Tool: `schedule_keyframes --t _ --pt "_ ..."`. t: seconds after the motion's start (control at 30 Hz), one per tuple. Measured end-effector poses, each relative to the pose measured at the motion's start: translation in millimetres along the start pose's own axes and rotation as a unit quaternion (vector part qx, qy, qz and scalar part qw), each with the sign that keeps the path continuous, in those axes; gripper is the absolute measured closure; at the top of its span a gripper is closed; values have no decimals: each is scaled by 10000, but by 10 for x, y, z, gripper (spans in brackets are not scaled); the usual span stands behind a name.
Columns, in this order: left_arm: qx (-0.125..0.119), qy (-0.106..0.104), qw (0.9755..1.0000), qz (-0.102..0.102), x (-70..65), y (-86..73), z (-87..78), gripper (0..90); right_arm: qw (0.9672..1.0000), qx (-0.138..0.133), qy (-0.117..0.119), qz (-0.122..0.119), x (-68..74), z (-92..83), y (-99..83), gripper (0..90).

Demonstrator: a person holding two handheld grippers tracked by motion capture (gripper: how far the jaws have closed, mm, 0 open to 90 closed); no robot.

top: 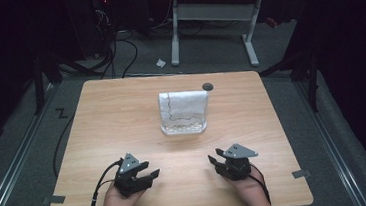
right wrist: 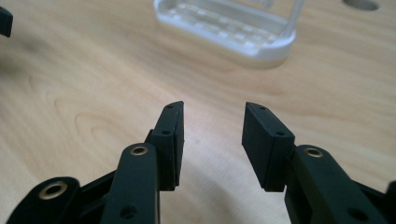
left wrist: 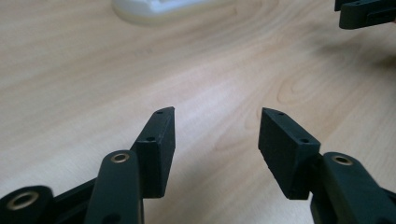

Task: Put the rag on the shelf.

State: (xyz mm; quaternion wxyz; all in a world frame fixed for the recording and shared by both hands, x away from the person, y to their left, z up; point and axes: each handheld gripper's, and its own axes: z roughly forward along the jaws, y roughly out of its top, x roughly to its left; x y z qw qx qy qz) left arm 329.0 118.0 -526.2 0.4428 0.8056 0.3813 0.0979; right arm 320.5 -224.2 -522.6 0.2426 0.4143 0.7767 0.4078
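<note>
Wooden table (top: 122, 118) carries a white rack (top: 183, 112) at its middle, well apart from both tools. Left tool (top: 149, 170) and right tool (top: 215, 158) rest near the front edge, jaws apart, empty.

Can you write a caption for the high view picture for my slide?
Two hands rest open tongs, left and right, on a wooden table, facing a clear plastic holder.
</note>
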Motion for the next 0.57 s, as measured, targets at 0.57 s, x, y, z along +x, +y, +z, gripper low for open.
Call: schedule_keyframes --t 0.57 --pt "89 -52 9997 220 -53 16 60 450 9990 383 187 -96 -23 114 -115 568"
